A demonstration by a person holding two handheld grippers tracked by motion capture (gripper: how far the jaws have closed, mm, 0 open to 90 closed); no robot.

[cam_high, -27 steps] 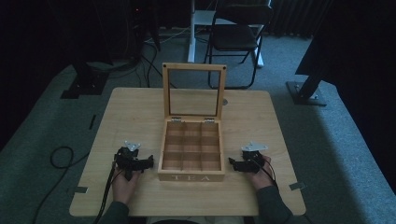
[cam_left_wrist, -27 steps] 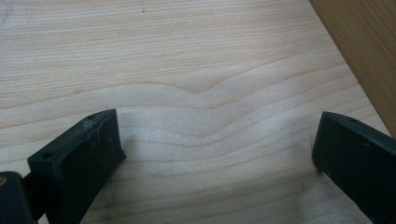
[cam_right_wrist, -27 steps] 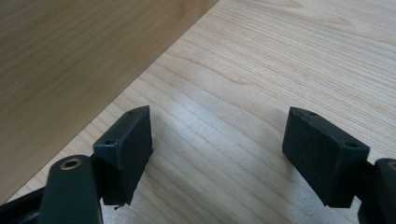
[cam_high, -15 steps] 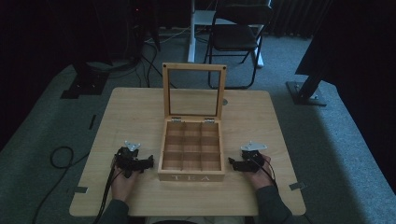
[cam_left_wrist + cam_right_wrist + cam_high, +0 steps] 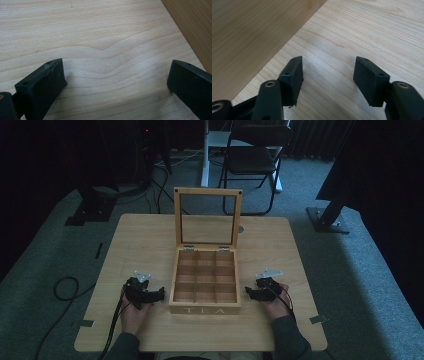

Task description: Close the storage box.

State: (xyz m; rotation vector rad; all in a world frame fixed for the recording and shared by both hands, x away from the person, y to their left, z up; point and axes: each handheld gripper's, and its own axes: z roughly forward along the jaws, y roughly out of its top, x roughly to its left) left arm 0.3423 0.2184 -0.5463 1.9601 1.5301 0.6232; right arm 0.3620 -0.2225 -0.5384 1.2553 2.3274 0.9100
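An open wooden tea box [image 5: 205,309] with several empty compartments sits near the front middle of the table [image 5: 145,240]. Its glass-paned lid [image 5: 207,192] stands upright at the back. My left gripper [image 5: 161,293] rests on the table just left of the box, jaws pointing toward it. In the left gripper view the left gripper [image 5: 116,72] is open wide over bare wood, with the box's side wall [image 5: 192,27] at the upper right. My right gripper [image 5: 248,292] lies just right of the box. The right gripper [image 5: 328,68] is open with nothing between its pads, beside the box wall [image 5: 249,32].
A folding chair [image 5: 255,160] stands on the carpet beyond the table. Dark stand bases [image 5: 327,220] flank the far corners. A black cable [image 5: 62,287] loops on the floor at the left. Bare tabletop lies behind and beside the box.
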